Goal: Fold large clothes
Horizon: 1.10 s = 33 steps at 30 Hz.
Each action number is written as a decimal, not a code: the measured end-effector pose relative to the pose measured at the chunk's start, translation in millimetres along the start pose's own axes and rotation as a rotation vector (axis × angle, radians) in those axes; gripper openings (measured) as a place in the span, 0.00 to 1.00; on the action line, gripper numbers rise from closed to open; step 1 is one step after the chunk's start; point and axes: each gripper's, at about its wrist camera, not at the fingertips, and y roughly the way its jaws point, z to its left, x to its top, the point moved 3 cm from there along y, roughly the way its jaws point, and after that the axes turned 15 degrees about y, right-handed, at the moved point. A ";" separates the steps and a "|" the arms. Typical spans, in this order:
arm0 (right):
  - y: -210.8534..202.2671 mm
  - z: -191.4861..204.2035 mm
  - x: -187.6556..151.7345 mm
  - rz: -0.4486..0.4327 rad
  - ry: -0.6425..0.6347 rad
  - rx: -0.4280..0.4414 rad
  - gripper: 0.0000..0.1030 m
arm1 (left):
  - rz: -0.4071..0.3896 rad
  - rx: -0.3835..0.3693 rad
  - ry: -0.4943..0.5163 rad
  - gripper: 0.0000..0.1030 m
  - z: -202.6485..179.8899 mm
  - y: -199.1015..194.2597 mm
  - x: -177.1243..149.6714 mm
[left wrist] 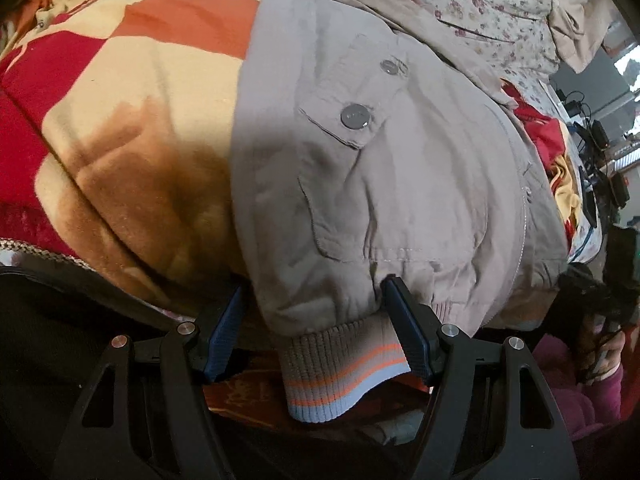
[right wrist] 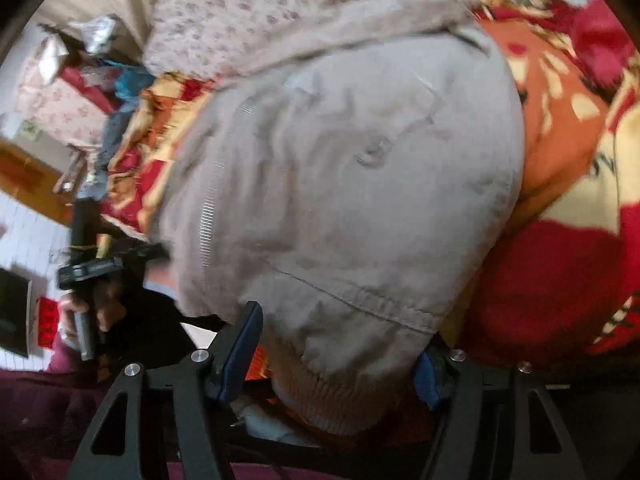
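In the left wrist view, a beige jacket point(left wrist: 380, 184) lies spread on a bed covered by a red, orange and cream blanket point(left wrist: 132, 128), its front up, with two round snap buttons point(left wrist: 356, 115) on a flapped chest pocket and a zipper running down the right side. The left tongs point(left wrist: 316, 328) stand spread around the near corner of the jacket: the ribbed hem point(left wrist: 340, 368) with orange and pale blue stripes hangs between the two blue pads point(left wrist: 404, 320), the right pad touching the fabric at the seam, the left pad beside the jacket's edge, not pressing it. A floral sheet point(left wrist: 480, 12) lies behind the jacket, and at the far right a hand point(left wrist: 604, 352) in a magenta sleeve holds the other dark tool. In the right wrist view, which is blurred, the same jacket point(right wrist: 352, 184) fills the middle, its zipper point(right wrist: 208, 208) on the left and the blanket point(right wrist: 560, 240) on the right. The right tongs point(right wrist: 336, 356) straddle a bunched fold of the jacket and its ribbed hem point(right wrist: 332, 396); the fabric fills the gap and both pads lie against it. At left, a hand point(right wrist: 92, 308) grips the left tool above a white tiled floor point(right wrist: 24, 232).
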 end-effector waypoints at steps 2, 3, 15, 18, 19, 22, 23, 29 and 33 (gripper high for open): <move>-6.9 5.6 1.5 -0.019 -0.018 0.051 0.64 | 0.004 0.004 -0.004 0.68 -0.6 3.7 1.3; -6.1 6.8 2.2 -0.025 -0.019 0.055 0.64 | 0.005 0.005 -0.007 0.68 -0.6 4.5 1.7; 23.7 4.9 -6.5 0.080 0.029 0.017 0.64 | 0.012 0.003 -0.007 0.68 0.3 6.2 0.8; 19.6 -5.3 -1.4 0.063 0.095 0.020 0.64 | 0.010 -0.002 -0.009 0.68 0.2 5.5 0.2; 15.1 -5.5 1.4 0.046 0.099 0.032 0.64 | 0.010 -0.003 -0.013 0.68 0.5 6.1 -0.1; 10.7 -3.3 5.7 0.007 0.086 0.043 0.64 | 0.014 0.009 -0.015 0.68 -0.6 8.8 0.2; 15.5 -3.0 5.4 0.023 0.088 0.035 0.65 | 0.016 0.014 -0.012 0.68 -1.1 9.0 0.3; 15.0 8.0 1.2 0.058 0.026 0.054 0.58 | 0.017 0.021 -0.007 0.68 -2.6 8.7 0.4; 9.3 19.3 2.5 0.061 -0.035 0.067 0.53 | 0.016 0.030 -0.004 0.68 -3.5 9.4 -0.9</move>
